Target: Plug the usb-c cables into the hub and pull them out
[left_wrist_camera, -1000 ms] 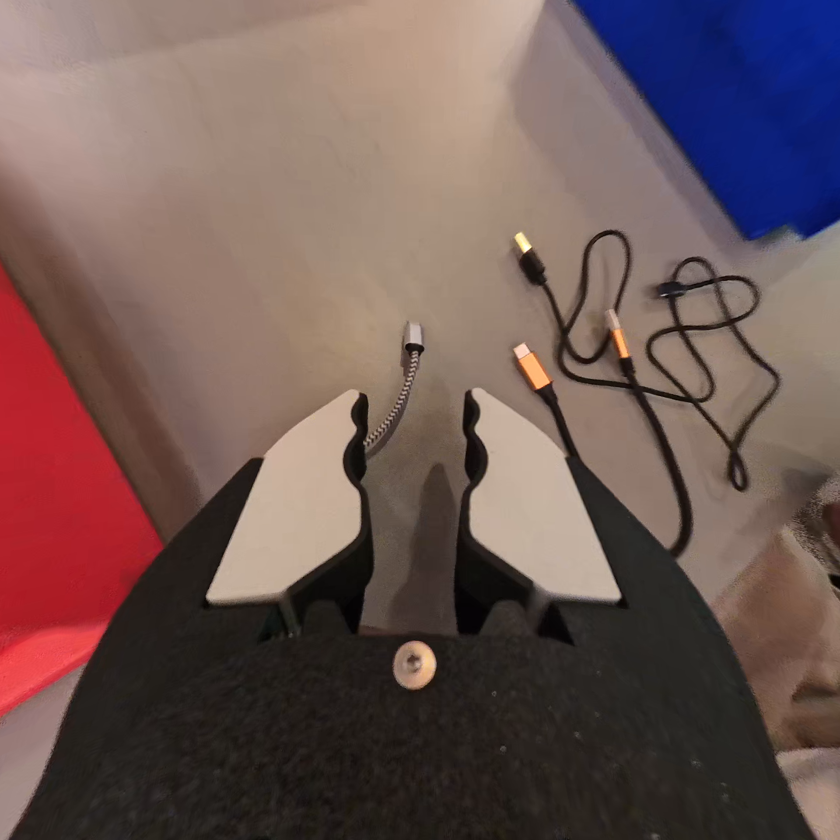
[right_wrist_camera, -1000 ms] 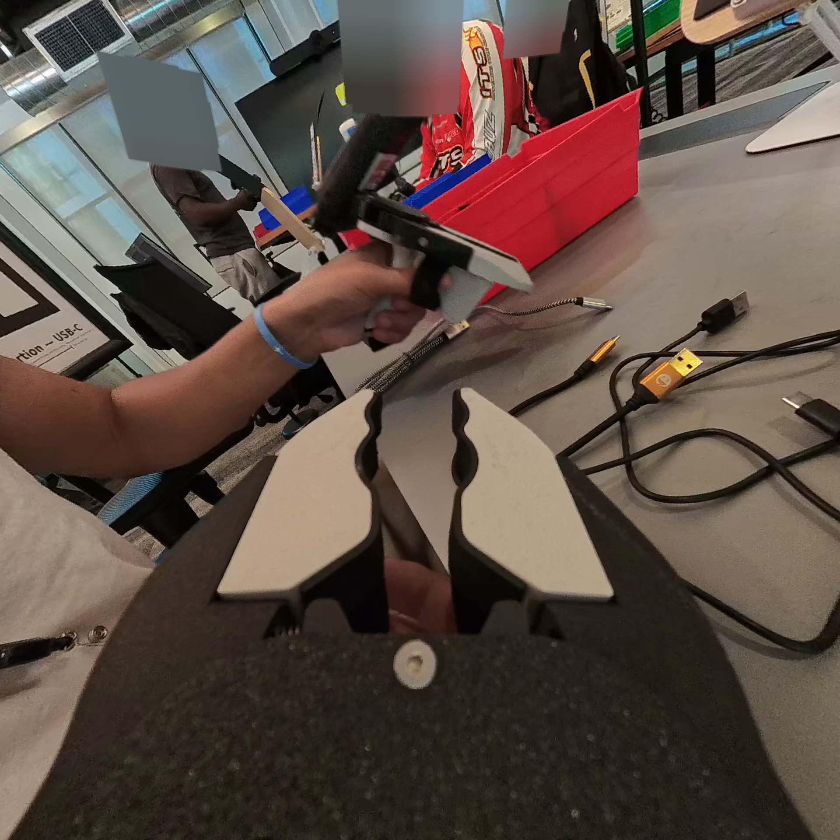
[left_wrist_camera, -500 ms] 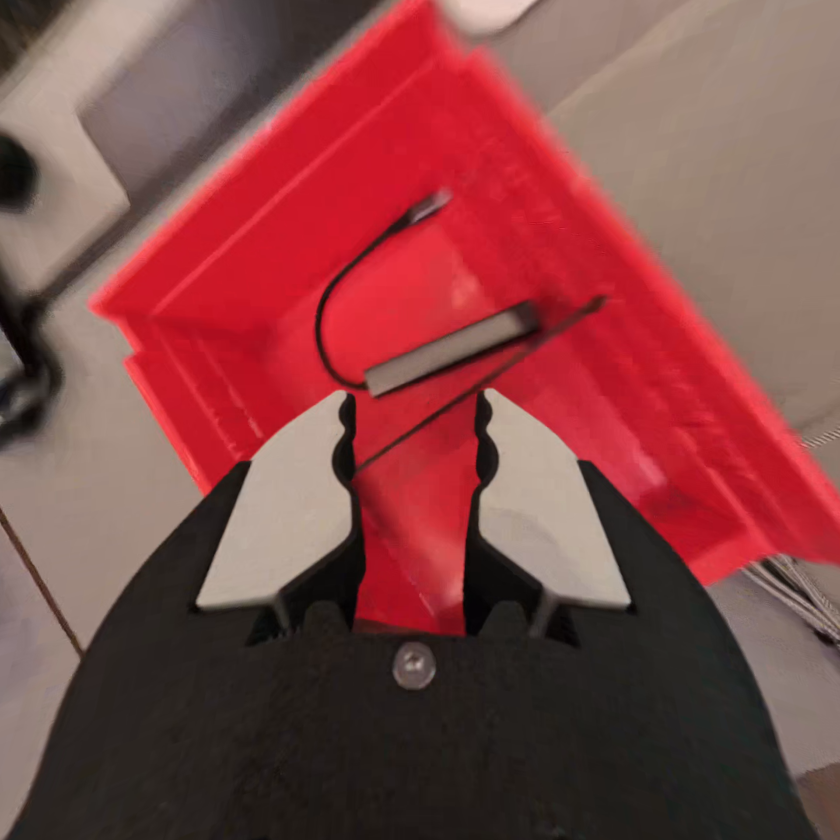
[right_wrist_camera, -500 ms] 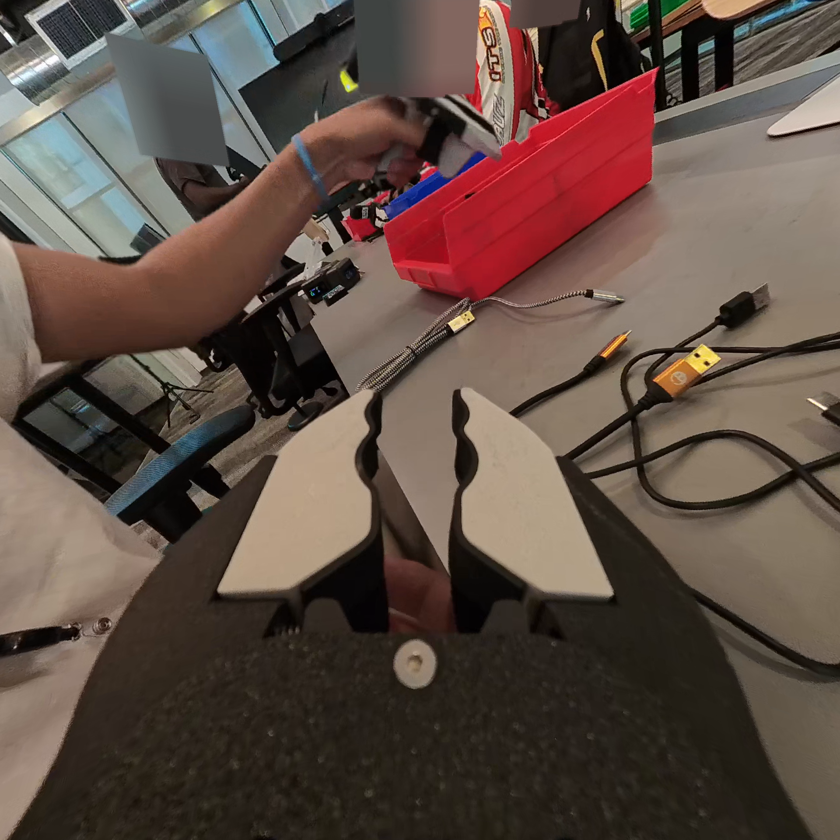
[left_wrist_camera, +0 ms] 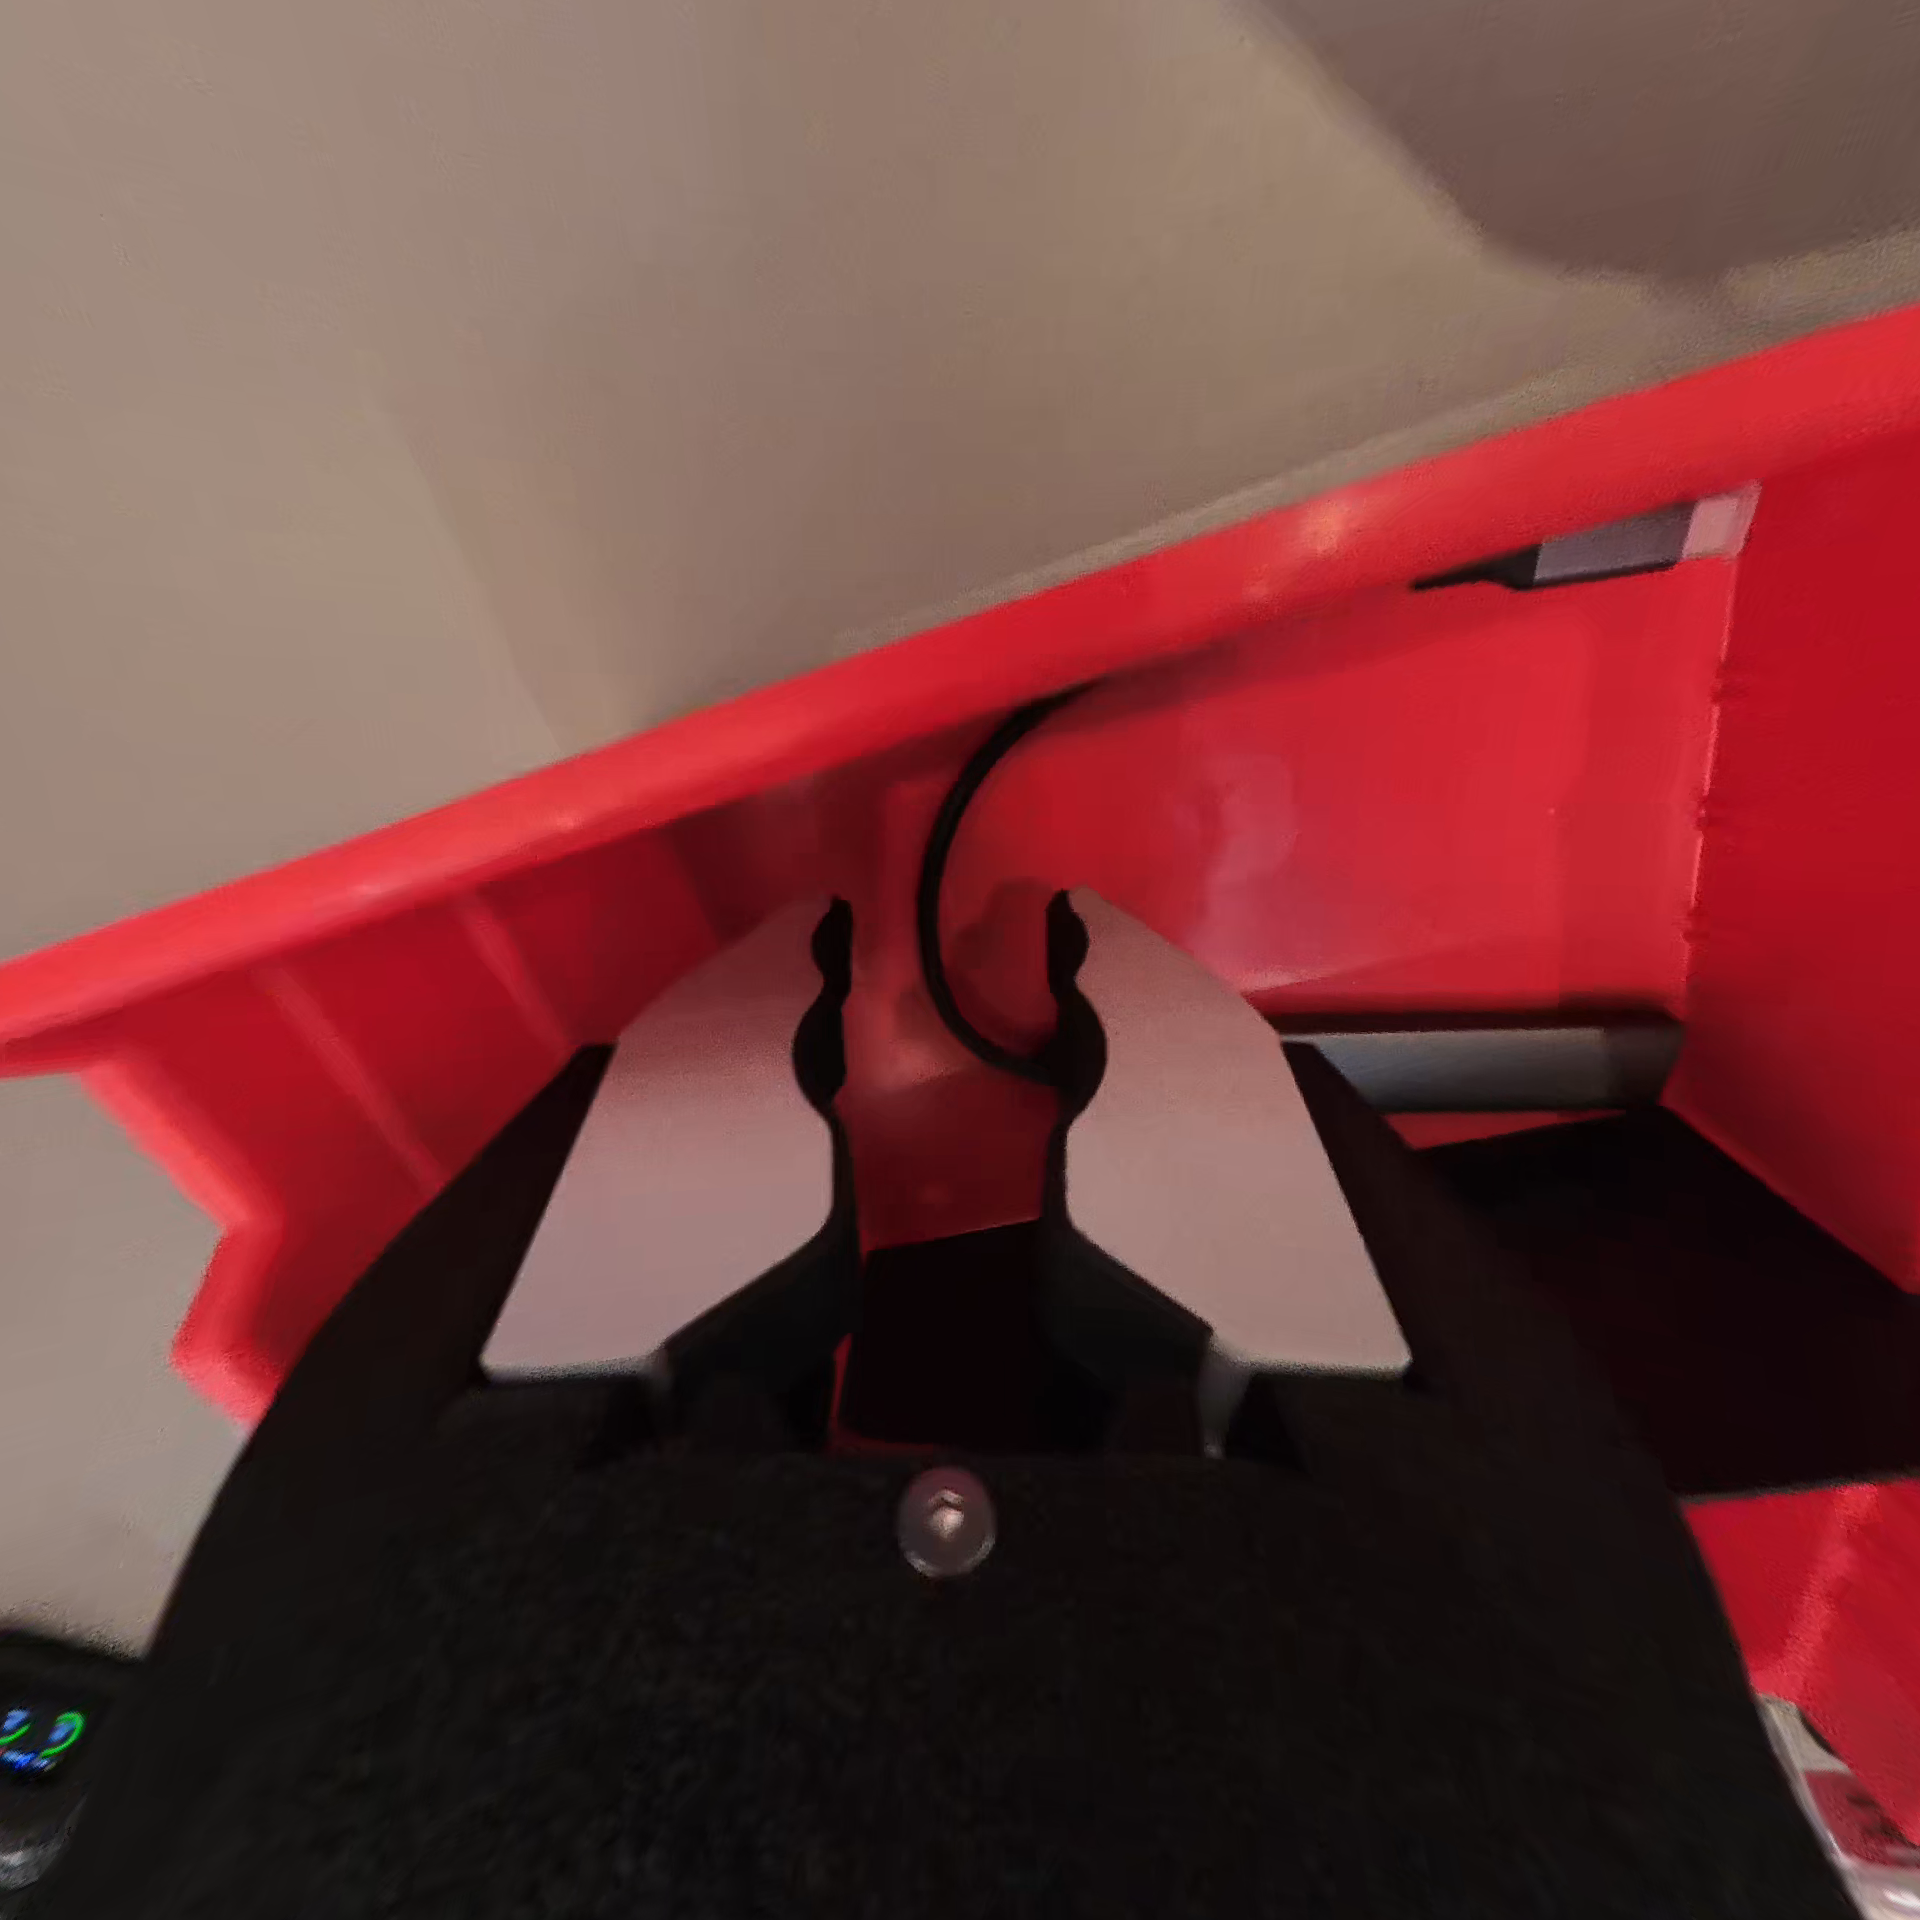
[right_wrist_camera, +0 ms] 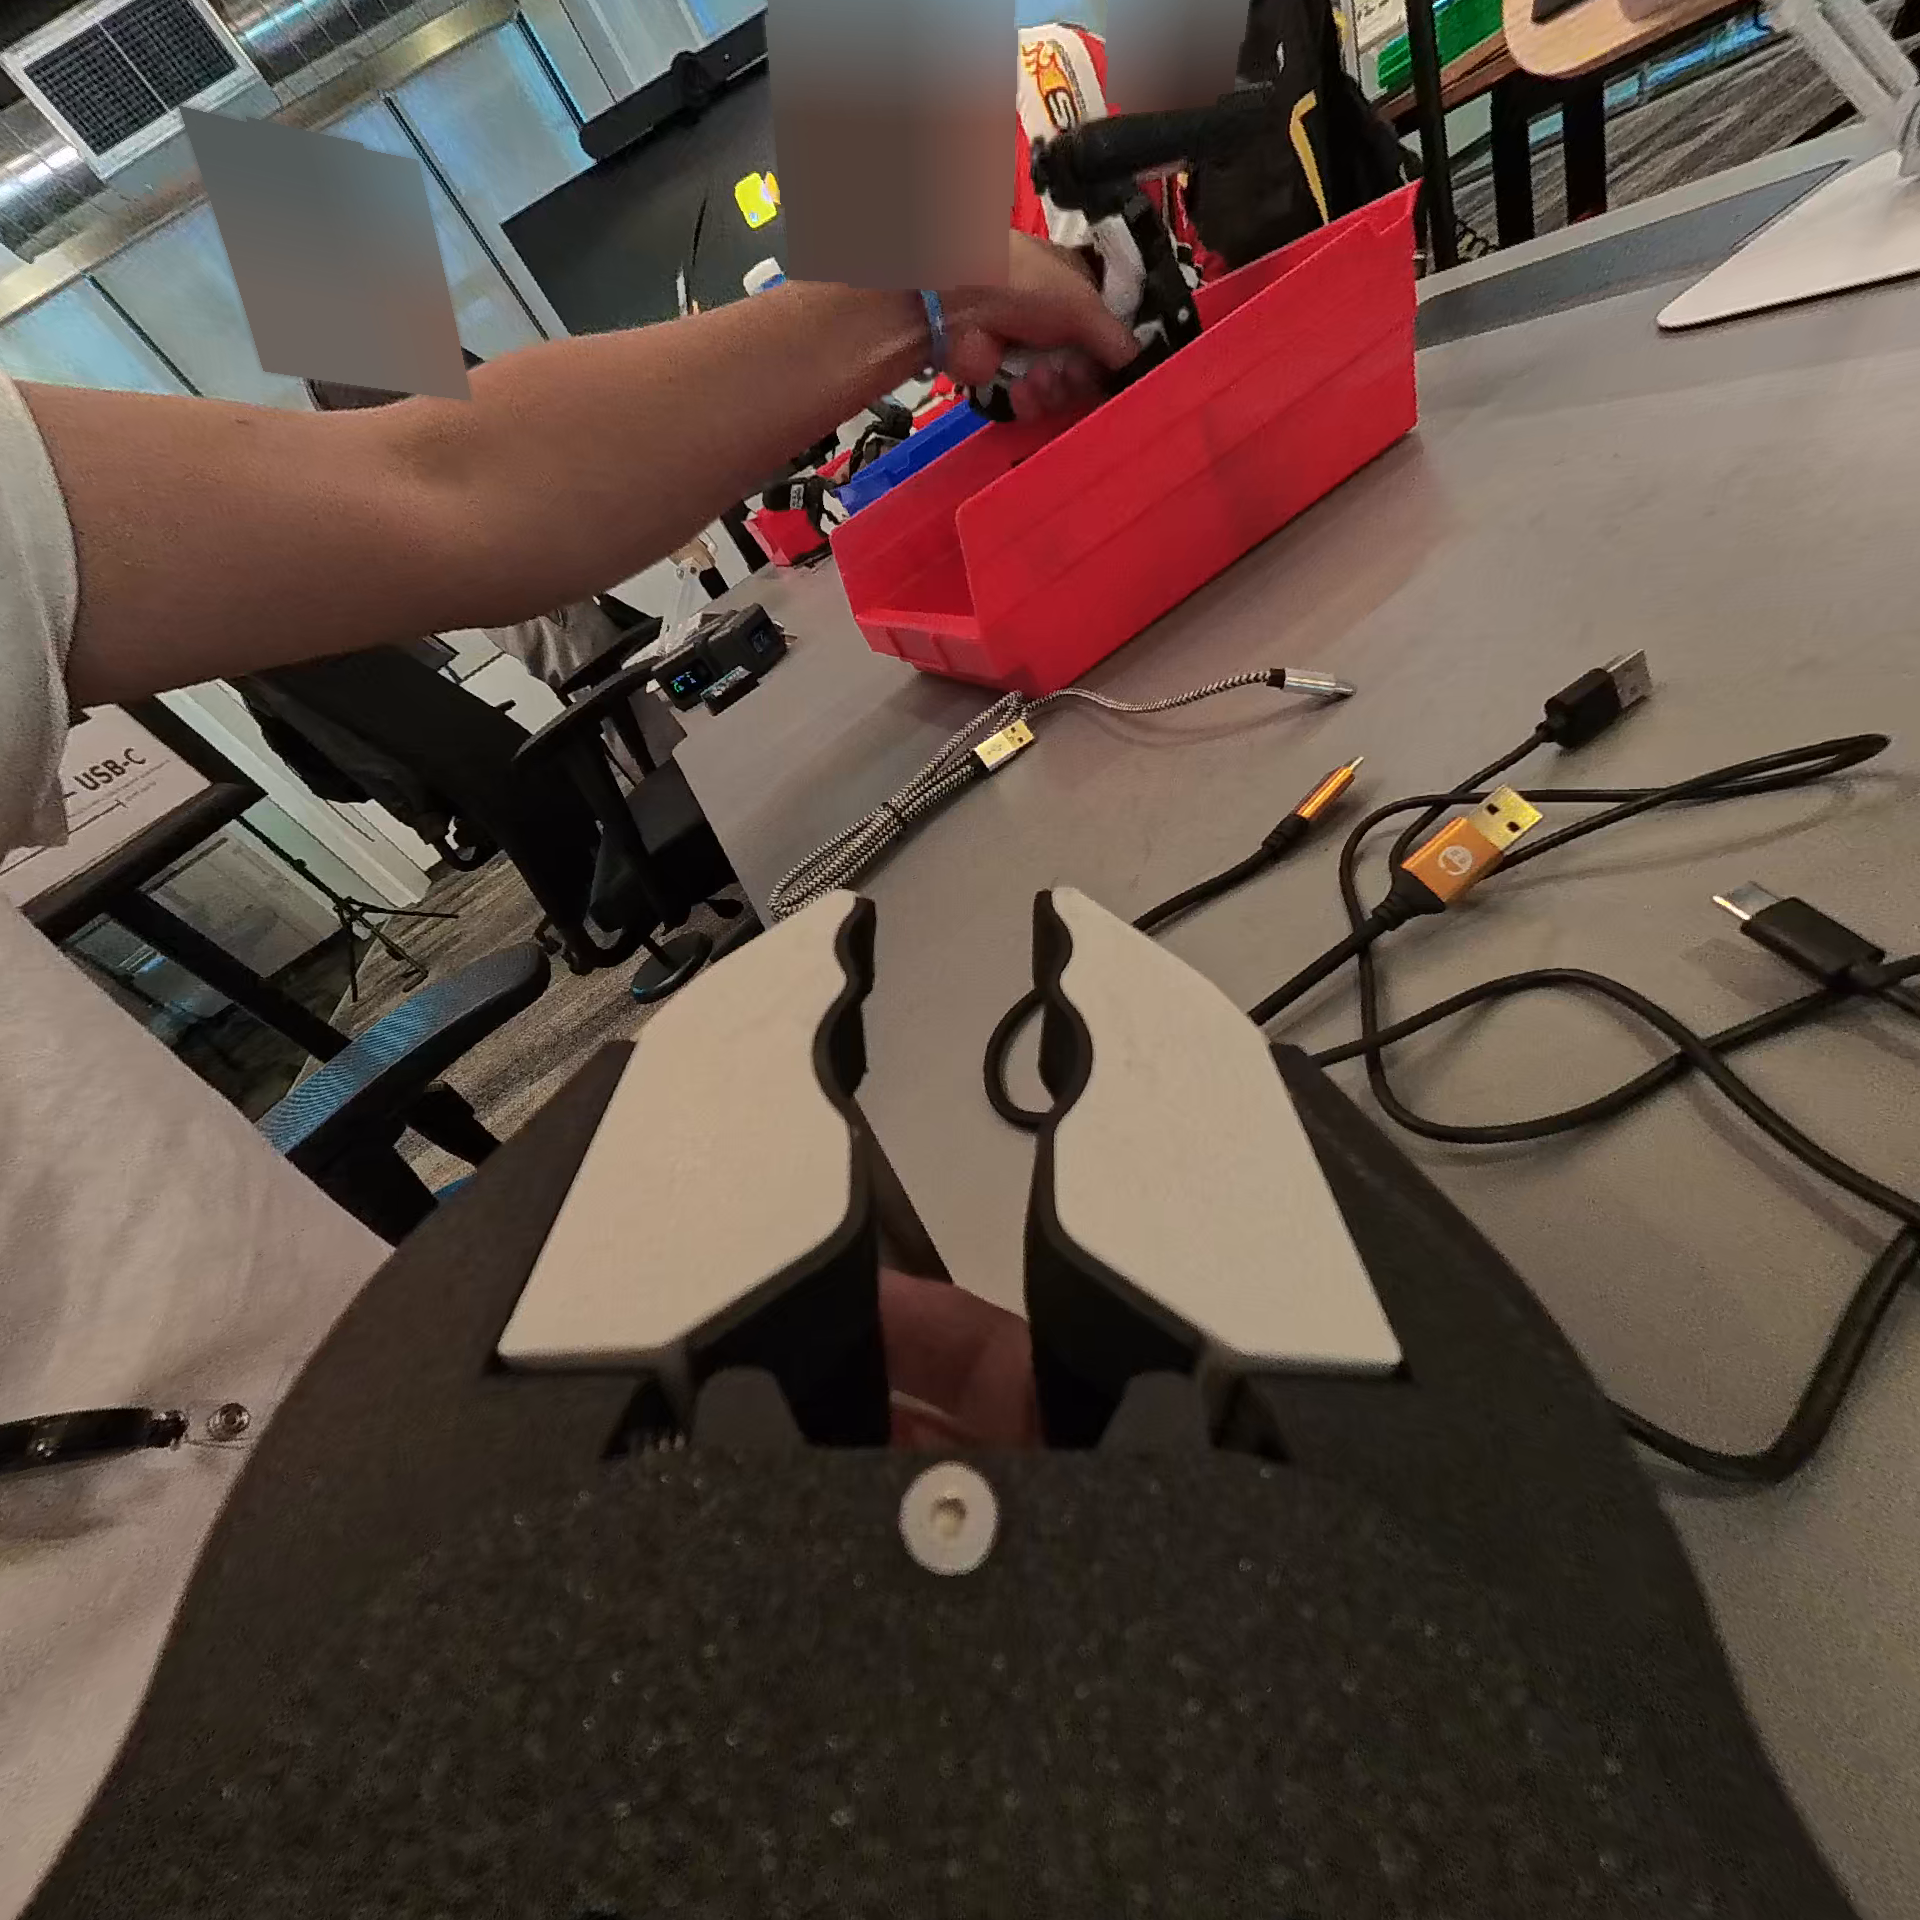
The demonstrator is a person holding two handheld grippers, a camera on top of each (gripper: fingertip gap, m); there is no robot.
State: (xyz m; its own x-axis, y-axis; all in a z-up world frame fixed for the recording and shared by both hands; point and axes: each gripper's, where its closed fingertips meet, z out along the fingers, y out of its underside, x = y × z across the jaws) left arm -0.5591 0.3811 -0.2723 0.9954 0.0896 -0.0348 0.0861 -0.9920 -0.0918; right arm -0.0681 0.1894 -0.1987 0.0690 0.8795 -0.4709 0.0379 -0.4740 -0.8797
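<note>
My left gripper (left_wrist_camera: 951, 914) is open inside the red bin (left_wrist_camera: 1039, 644). The grey hub (left_wrist_camera: 1475, 1070) lies just right of its fingertips, and the hub's black cable (left_wrist_camera: 935, 883) curves between the jaws without being gripped. The right wrist view shows the left gripper (right_wrist_camera: 1132, 281) reaching down into the bin (right_wrist_camera: 1195, 488). My right gripper (right_wrist_camera: 951, 914) is open and empty above the grey table. Ahead of it lie a braided cable with a silver plug (right_wrist_camera: 1314, 683), an orange USB-C plug (right_wrist_camera: 1325, 795) and a black USB-C plug (right_wrist_camera: 1808, 935).
An orange USB-A plug (right_wrist_camera: 1470, 847) and a black USB-A plug (right_wrist_camera: 1595, 701) lie among looped black cables at the right. A silver monitor foot (right_wrist_camera: 1787, 249) stands at the far right. A small black device (right_wrist_camera: 717, 665) sits near the table's left edge, with office chairs beyond. Left tips to right tips: about 55 cm. My right gripper is the nearer one to the black USB-C plug (right_wrist_camera: 1808, 935): about 15 cm, against 50 cm.
My left gripper swung from above the cables to over the red bin, then dropped inside it beside the hub. My right gripper has barely moved.
</note>
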